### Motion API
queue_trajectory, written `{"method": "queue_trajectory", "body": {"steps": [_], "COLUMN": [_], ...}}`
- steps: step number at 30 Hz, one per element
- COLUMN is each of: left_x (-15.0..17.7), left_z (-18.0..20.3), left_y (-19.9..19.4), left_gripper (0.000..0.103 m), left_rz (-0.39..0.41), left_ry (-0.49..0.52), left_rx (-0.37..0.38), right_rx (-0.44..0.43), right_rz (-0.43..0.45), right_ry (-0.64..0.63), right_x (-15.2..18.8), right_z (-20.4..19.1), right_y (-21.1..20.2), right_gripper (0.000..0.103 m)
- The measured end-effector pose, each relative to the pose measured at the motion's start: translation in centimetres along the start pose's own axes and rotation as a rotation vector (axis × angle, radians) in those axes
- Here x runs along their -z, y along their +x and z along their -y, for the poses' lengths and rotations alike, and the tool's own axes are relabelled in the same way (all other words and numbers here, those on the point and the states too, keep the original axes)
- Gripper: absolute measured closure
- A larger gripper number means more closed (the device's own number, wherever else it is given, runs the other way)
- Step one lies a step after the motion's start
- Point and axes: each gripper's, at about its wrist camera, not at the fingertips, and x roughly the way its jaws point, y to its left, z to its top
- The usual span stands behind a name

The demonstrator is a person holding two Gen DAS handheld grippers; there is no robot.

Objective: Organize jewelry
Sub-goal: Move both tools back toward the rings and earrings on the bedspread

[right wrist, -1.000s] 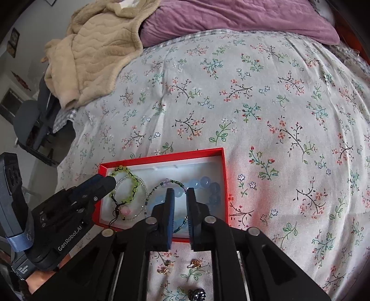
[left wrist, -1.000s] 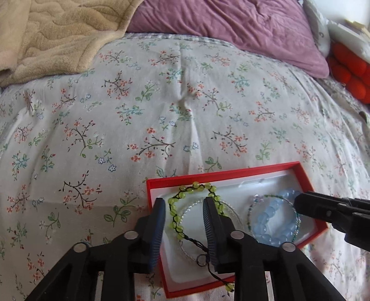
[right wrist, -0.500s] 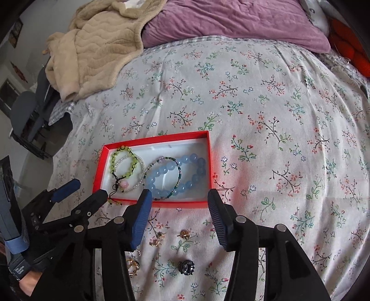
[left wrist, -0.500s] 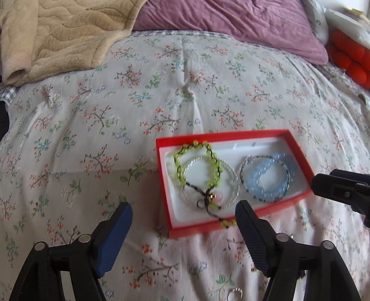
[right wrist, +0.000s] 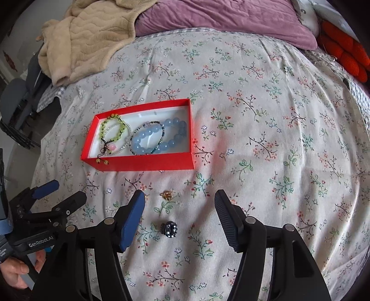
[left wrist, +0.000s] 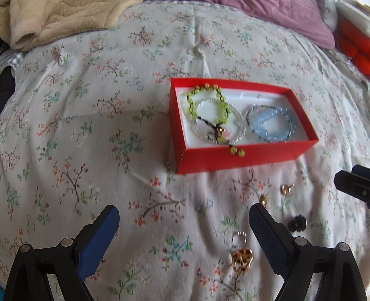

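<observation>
Both my tools spread, just been opening, nothing between pads: left tool (left wrist: 183, 228), right tool (right wrist: 179, 209). Bracelets in box (right wrist: 148, 163). Rings (right wrist: 169, 229) loose on bed, near side. Risk: soft quilt swallows ring, pads grab fabric instead.

The right gripper (left wrist: 353, 185) is cut off by the frame's edge.

Floral bedspread (right wrist: 254, 97), beige blanket (right wrist: 92, 39), purple pillow (right wrist: 219, 16), possibly a dark chair (right wrist: 13, 101) beside the bed
</observation>
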Motion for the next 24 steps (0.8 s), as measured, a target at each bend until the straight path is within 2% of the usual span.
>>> {"method": "queue_trajectory", "body": {"steps": [6, 10, 19, 24], "left_x": [1.9, 3.1, 5.1, 5.7], "left_z": [0.0, 0.0, 0.8, 2.1], "left_y": [-0.1, 0.1, 0.9, 1.4], "left_gripper": [0.007, 0.007, 0.007, 0.008], "left_rz": [-0.039, -0.062, -0.108, -0.106], "left_ry": [0.034, 0.062, 0.137, 0.173], "left_rx": [0.000, 0.027, 0.072, 0.082], "right_rx": [0.034, 0.070, 0.129, 0.157], "right_rz": [-0.019, -0.040, -0.118, -0.159], "right_ry": [-0.013, -0.045, -0.087, -0.104], "right_x": [1.9, 3.4, 5.8, 6.6], "right_z": [0.1, 0.2, 1.3, 1.9], "right_y": [-0.5, -0.3, 1.5, 2.8], "right_gripper": [0.037, 0.036, 0.036, 0.036]}}
